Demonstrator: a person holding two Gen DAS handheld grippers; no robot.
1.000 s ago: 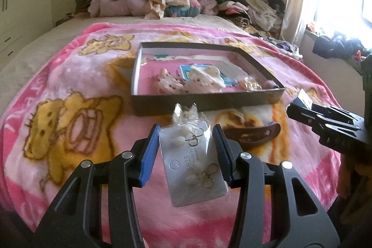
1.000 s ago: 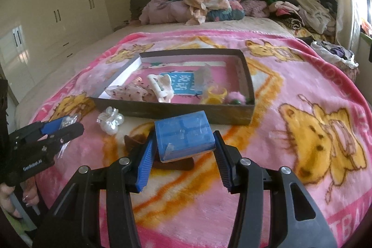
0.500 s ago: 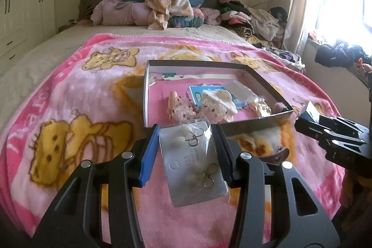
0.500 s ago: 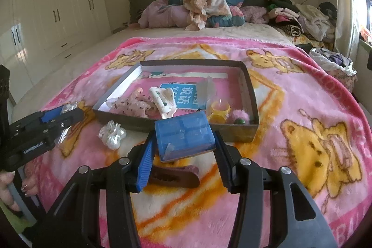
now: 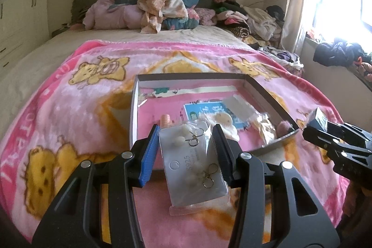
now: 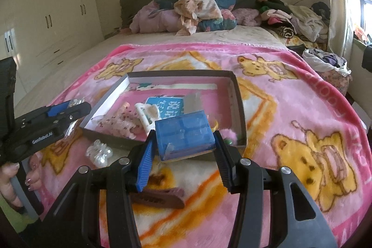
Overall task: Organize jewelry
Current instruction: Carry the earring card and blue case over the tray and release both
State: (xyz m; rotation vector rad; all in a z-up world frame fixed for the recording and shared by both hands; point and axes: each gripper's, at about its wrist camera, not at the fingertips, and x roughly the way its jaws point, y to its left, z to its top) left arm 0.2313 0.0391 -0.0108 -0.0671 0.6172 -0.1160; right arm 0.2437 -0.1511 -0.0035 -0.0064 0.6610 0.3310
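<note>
Closest thing in the left wrist view is the left gripper (image 5: 186, 150), clamped on a clear plastic packet holding an earring card (image 5: 193, 162). The card is pale grey, stamped S925, with two sets of whitish beads and thin gold loop earrings (image 5: 208, 176) pinned to it, one set near the top and one lower down. It sits tilted between the pads, bottom edge poking out toward the camera.

Over on the right wrist view, the right gripper (image 6: 183, 143) is squeezed onto a small blue plastic case (image 6: 184, 134), see-through-ish with divider lines showing on the lid and a bit of peeled tape at its near corner.

Under that gripper, on the pink bear blanket (image 6: 290, 108), there's a brown hair clip (image 6: 160, 198) and a clear crystal-looking clip (image 6: 98, 152) off to the left.

Just past those is the shallow dark cardboard tray (image 6: 238, 94), pink inside, with a white claw clip (image 6: 147, 112), a pink speckled clip (image 6: 118, 122), a blue printed card (image 6: 167, 106) and a fuzzy pink thing (image 6: 229, 134) in the near right corner.

Further back: a pile of clothes (image 6: 197, 8) by the headboard, white wardrobes (image 6: 48, 15) on the left.
</note>
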